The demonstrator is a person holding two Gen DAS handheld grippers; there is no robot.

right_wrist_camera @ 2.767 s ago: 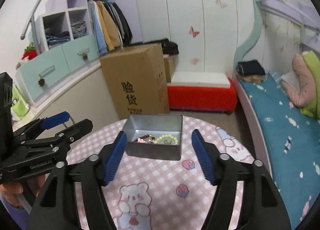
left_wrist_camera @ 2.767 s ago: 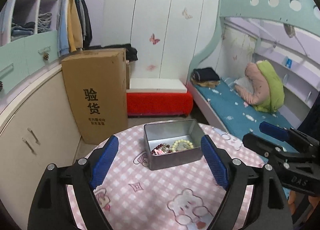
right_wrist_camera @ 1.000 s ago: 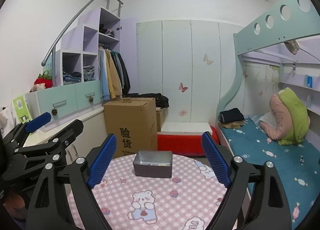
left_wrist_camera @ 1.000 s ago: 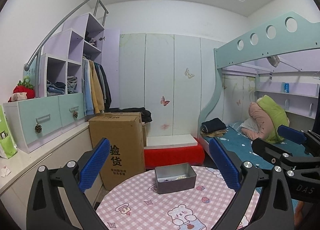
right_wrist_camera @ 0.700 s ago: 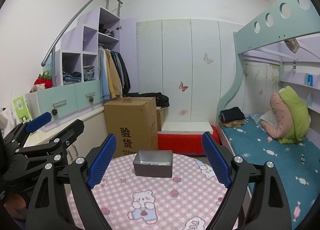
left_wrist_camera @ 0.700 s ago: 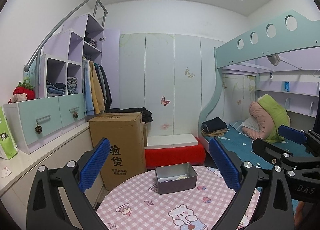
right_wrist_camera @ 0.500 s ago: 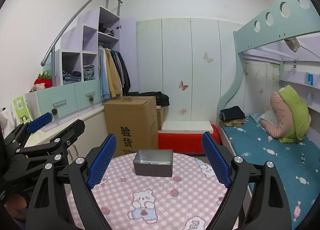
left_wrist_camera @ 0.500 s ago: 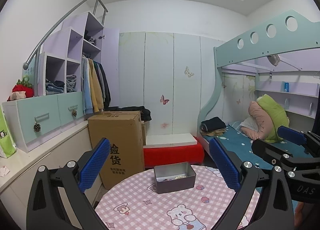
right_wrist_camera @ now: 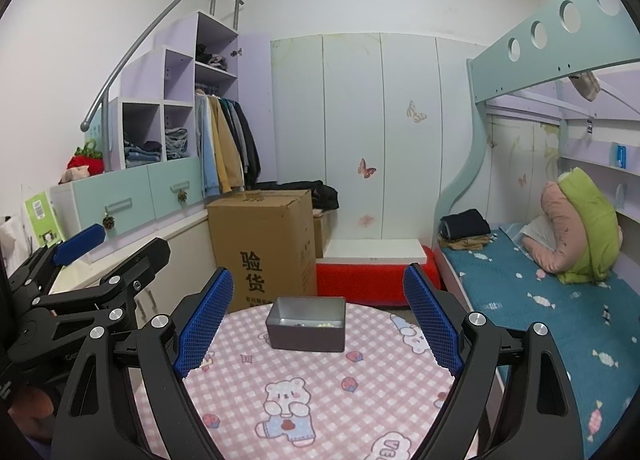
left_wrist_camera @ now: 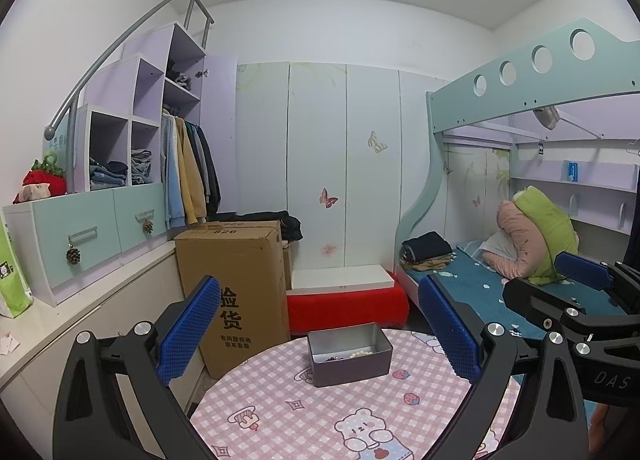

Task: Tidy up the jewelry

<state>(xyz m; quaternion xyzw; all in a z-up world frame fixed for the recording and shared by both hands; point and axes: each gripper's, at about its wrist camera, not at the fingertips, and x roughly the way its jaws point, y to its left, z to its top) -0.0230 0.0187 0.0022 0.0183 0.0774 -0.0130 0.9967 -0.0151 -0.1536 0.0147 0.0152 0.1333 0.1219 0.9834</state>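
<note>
A grey metal tin (left_wrist_camera: pixel 349 353) stands near the far edge of the round table with the pink checked cloth (left_wrist_camera: pixel 304 412). Beaded bracelets (left_wrist_camera: pixel 352 354) lie inside it, dark and pale beads. The tin also shows in the right wrist view (right_wrist_camera: pixel 306 324), its contents barely visible. My left gripper (left_wrist_camera: pixel 320 328) is open and empty, held back from the tin and above the table. My right gripper (right_wrist_camera: pixel 318 316) is open and empty, likewise pulled back. Each gripper shows at the edge of the other's view.
A tall cardboard box (left_wrist_camera: pixel 236 292) stands on the floor just beyond the table's left side. A red bench (left_wrist_camera: pixel 348 300) lies behind the table. A bunk bed with teal bedding (right_wrist_camera: pixel 540 300) fills the right. Cabinets and a wardrobe (left_wrist_camera: pixel 120 220) line the left wall.
Since 2.8 s ago both grippers have drawn back and up from the tin, which now looks small and far. Over the last second they have barely moved. Both stay open.
</note>
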